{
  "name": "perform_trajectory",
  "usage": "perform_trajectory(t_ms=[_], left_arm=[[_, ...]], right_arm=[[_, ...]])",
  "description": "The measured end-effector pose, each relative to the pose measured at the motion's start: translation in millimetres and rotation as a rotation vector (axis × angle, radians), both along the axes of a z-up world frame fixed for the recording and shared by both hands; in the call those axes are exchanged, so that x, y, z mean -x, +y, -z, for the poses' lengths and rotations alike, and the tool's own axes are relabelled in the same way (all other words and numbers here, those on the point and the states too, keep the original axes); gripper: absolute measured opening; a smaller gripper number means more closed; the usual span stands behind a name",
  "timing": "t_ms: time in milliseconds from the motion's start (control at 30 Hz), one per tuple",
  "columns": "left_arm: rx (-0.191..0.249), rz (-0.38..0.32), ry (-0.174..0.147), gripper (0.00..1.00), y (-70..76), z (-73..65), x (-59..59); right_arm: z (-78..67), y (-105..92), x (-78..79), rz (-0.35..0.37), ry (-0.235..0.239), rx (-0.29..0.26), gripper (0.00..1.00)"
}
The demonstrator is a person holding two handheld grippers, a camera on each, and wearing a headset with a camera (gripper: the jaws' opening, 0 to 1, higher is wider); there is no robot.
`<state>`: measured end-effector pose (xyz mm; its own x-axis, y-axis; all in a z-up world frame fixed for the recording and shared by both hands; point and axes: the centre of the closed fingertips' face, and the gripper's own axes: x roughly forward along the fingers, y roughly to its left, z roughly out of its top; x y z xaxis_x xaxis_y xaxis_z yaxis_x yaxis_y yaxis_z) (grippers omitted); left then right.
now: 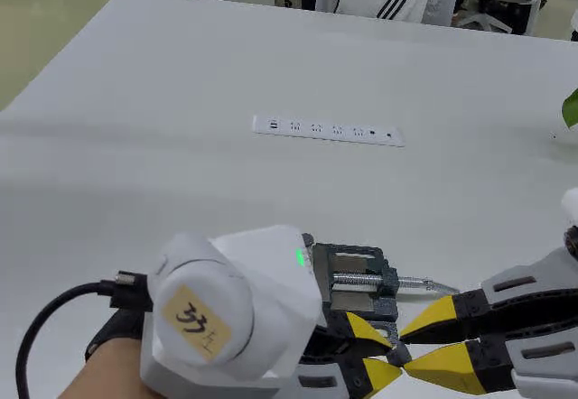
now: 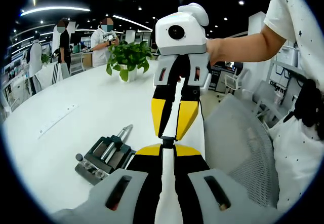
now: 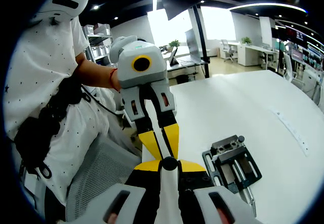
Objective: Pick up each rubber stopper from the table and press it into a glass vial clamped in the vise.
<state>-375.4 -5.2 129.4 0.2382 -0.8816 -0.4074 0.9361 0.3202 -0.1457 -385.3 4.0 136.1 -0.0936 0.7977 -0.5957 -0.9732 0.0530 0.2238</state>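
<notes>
Two grippers meet nose to nose at the white table [image 1: 226, 83], the left gripper [image 2: 167, 148] and the right gripper [image 3: 169, 164] each with jaws drawn together and tips touching the other's. Whether a stopper sits pinched between them I cannot tell; the vise [image 1: 357, 282] stands on the table just beyond them

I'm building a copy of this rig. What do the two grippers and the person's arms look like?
Both the left gripper and right gripper have yellow-tipped black jaws on grey bodies. The left one carries a handwritten label and a black cable. The person wears a white speckled short-sleeved shirt and a red wristband.
</notes>
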Motion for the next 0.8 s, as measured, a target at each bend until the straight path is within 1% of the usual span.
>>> perform_trajectory(t_ms=[367, 500, 600, 800], left_arm=[[0.005, 0.024, -0.002, 0.04, -1.8, -4.3, 5.0], [0.001, 0.038, -0.009, 0.04, -1.7, -3.7, 6.0], [0.002, 0.045, -0.02, 0.04, -1.4, -5.4, 6.3], [0.0, 0.053, -0.029, 0.04, -1.0, -7.6, 5.6]], right_arm=[[-1.3, 0.7, 3.3, -0.016, 0.009, 0.0, 0.07], [-1.5, 1.1, 5.2, -0.025, 0.014, 0.004, 0.07], [-2.4, 1.5, 5.2, -0.024, 0.02, 0.001, 0.07], [-3.9, 2.3, 4.3, -0.024, 0.023, 0.0, 0.07]])
